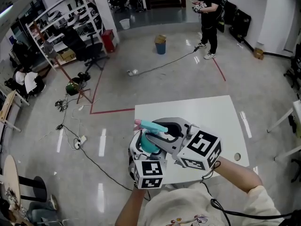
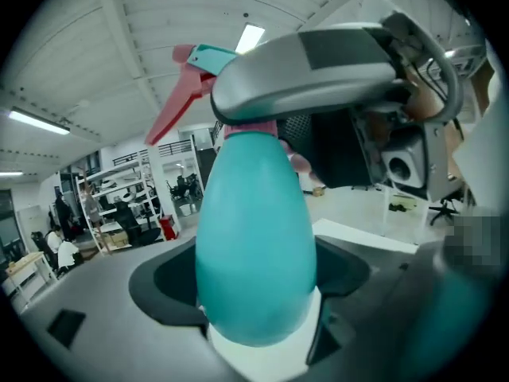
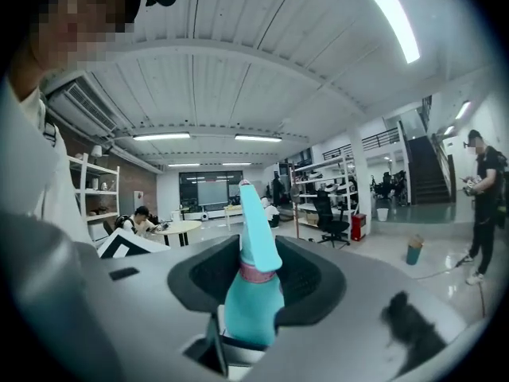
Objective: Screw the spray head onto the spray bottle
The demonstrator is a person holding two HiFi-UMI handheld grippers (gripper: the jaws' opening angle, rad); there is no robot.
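1. Both tongs are up off the bench (image 1: 211, 112), held close together at lower centre of the head view.
2. L tongs (image 2: 254, 283): pinching the teal spray bottle (image 2: 254, 245) by its fat body. Its base sits deep betw. the pads and its long axis runs out along the jaws, toward the top of the left gripper view.
3. R tongs (image 3: 259, 283): closed on the spray head (image 3: 256, 221). Pink collar and teal nozzle stick out past the pads. Reads as a grip, not just a straddle.
4. Head sits on the bottle neck, in line w/ the body. Pink trigger points to upper left of the left gripper view. Can't tell how far the thread has run.
5. Key relation: R tongs cross the neck from frame right in the head view, roughly square to the bottle axis, and are the ones at the head. Judgement: you turn the collar about that axis w/ R and brace the body w/ L.
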